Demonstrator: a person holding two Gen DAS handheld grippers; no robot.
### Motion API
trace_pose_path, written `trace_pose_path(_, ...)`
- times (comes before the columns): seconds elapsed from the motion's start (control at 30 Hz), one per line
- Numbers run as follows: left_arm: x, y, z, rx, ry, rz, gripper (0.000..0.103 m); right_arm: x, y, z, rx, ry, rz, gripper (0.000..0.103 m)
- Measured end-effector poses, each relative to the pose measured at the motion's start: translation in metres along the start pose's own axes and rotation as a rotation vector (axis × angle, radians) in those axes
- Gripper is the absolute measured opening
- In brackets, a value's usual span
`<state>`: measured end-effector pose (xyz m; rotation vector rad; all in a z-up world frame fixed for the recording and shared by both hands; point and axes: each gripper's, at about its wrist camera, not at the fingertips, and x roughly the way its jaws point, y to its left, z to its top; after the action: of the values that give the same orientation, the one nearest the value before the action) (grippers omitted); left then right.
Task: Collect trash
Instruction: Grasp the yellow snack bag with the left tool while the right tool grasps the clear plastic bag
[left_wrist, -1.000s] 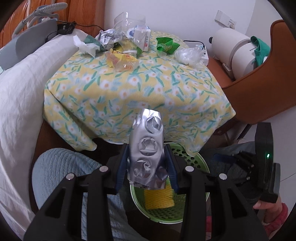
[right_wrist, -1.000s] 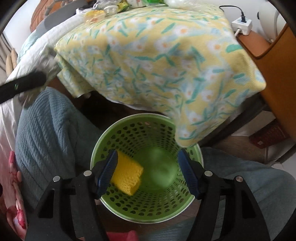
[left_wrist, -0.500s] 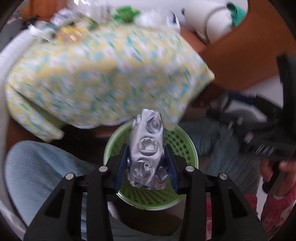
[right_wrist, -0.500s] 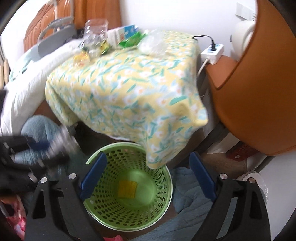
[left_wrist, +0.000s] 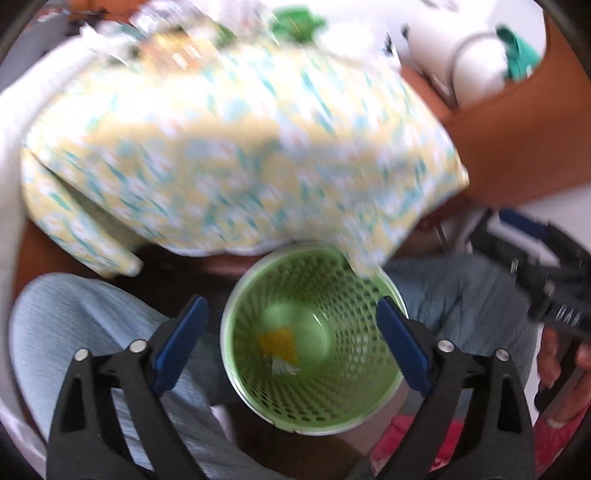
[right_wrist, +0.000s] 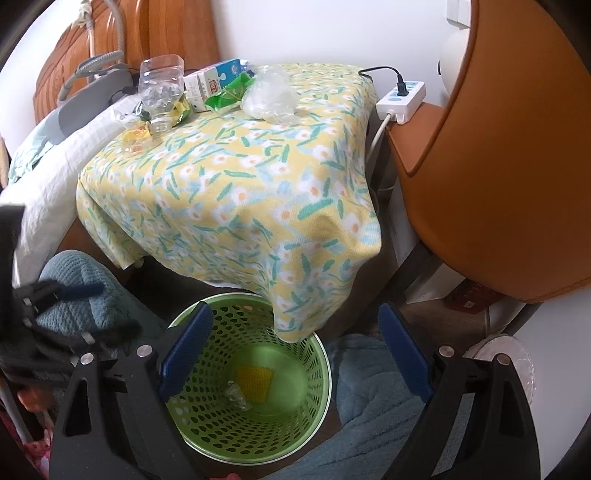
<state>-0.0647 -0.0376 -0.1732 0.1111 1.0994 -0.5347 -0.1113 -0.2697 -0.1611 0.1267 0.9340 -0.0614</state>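
A green perforated basket (left_wrist: 332, 398) (right_wrist: 221, 424) stands on the floor under the table's edge. Inside it lie a yellow netted piece (left_wrist: 279, 341) (right_wrist: 255, 378) and a crumpled silver foil wrapper (left_wrist: 282, 365) (right_wrist: 238, 395). My left gripper (left_wrist: 291, 321) hovers over the basket; its jaws are opening, with nothing between them. My right gripper (right_wrist: 295, 325) is open and empty above the same basket. More trash sits at the table's far side: a clear plastic bottle (right_wrist: 160, 88), a crumpled clear bag (right_wrist: 271, 96), a green wrapper (right_wrist: 225, 94), cartons (right_wrist: 207, 83) and yellow wrappers (right_wrist: 138, 133).
A yellow flowered cloth (right_wrist: 240, 177) hangs over the table and partly over the basket's rim. An orange chair (right_wrist: 498, 166) and a white power strip (right_wrist: 400, 98) are on the right, a white-covered bed (right_wrist: 55, 173) on the left. The person's knees (left_wrist: 85, 325) flank the basket.
My left gripper has opened and let go of the silver foil wrapper, which now lies in the basket. My right gripper has risen, tilted up toward the table and spread wider.
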Motion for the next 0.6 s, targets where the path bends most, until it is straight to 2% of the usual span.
trace_pose_path(0.17,-0.041,0.015,0.025,-0.013,-0.129,0.089,0.095,-0.014,0.008,0.019,-0.018,-0.04,0.019,0.09)
trace_pose_path(0.37,-0.079,0.041,0.061,-0.057,-0.237,0.11,0.095,-0.028,0.02,0.064,-0.025,-0.115,0.05,0.09)
trace_pose_path(0.6,-0.081,0.062,0.096,-0.091,-0.269,0.108,0.095,-0.018,0.039,0.122,-0.06,-0.174,0.059,0.09)
